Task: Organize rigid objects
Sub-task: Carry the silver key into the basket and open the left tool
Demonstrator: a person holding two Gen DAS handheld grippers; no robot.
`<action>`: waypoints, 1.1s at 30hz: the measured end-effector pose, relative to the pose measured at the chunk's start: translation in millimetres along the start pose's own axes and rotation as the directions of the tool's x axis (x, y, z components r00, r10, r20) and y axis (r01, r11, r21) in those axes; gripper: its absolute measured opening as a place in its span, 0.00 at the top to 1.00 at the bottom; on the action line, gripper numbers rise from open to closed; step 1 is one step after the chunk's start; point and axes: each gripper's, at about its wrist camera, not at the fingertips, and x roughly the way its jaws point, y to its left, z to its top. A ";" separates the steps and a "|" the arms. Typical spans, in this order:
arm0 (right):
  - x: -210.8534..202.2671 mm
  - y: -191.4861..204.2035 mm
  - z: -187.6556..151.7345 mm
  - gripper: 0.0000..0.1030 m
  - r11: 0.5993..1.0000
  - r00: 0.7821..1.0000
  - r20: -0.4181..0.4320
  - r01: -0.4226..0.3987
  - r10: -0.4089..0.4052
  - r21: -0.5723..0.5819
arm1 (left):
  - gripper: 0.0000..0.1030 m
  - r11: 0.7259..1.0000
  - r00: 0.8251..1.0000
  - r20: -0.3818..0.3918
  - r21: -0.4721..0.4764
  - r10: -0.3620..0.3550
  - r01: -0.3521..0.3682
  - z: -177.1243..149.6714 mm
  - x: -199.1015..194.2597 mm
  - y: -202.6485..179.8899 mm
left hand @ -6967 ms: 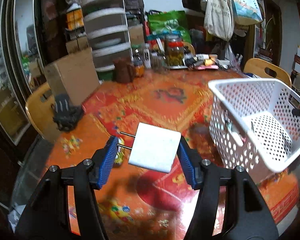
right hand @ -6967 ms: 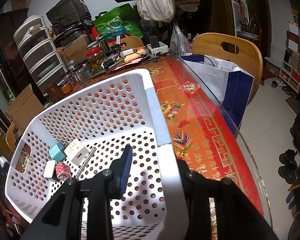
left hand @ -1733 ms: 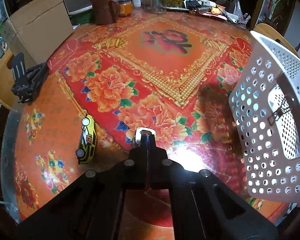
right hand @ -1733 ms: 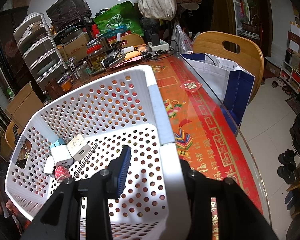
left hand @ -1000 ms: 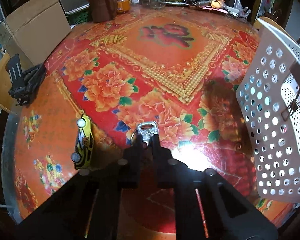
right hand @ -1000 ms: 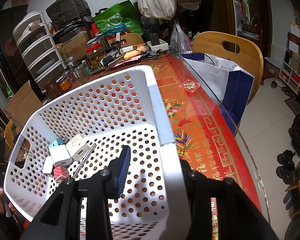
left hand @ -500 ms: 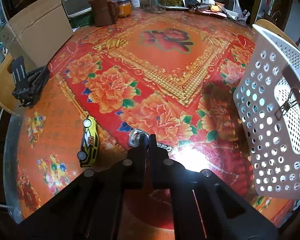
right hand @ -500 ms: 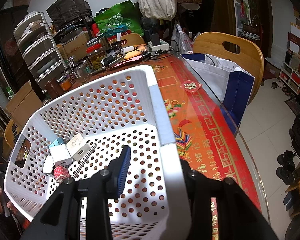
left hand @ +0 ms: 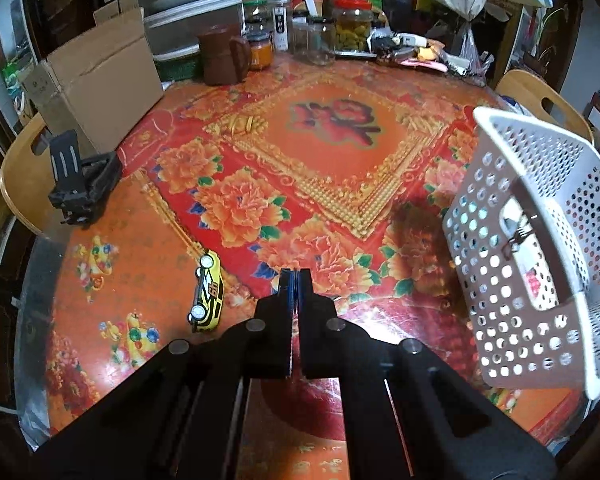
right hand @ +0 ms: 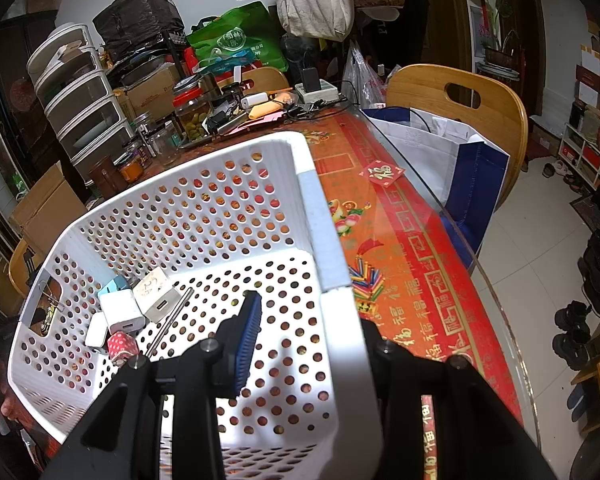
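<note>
Across the table top: the floral cloth on the table [left hand: 340, 128] lies bare through its middle, with wide room between the left gripper and the jars at the far edge.
Right edge: the white perforated basket [left hand: 500, 320] stands tipped, its open side turned toward the middle.
Left edge: a cardboard box [left hand: 100, 80] and a black folding stand [left hand: 80, 188] sit near the rim.
Right gripper [right hand: 306, 312]: pointing down, clamped on the basket's side wall, blue pad inside, other finger hidden outside.
Left gripper [left hand: 295, 276]: tilted down over the cloth, fingers pressed tight together; nothing shows between them.
Toy car [left hand: 208, 294]: yellow, on the cloth just left of the left fingertips, apart from them.
Basket contents: white chargers [right hand: 122, 312], a metal rod [right hand: 170, 320] and a red dotted roll [right hand: 120, 346] gathered in one corner.
Room: a wooden chair [right hand: 460, 104] beside the glass table edge, tiled floor beyond.
</note>
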 end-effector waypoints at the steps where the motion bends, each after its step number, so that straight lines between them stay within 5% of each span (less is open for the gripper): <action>1: -0.1 -0.1 -0.5 0.65 1.000 1.000 0.000 0.000 0.000 0.000 | 0.98 1.000 1.000 0.006 0.002 -0.001 0.001 0.8 -3.3 -0.9; 18: -1.0 1.2 0.2 0.65 1.000 1.000 0.000 -0.002 0.002 -0.004 | 0.98 0.999 0.985 0.169 0.035 0.015 -0.021 28.2 -93.1 -17.8; 33: -1.0 3.2 3.3 0.65 1.000 1.000 0.000 -0.009 0.009 -0.008 | 0.98 0.985 0.961 0.276 0.172 -0.028 -0.020 62.1 -156.0 -103.8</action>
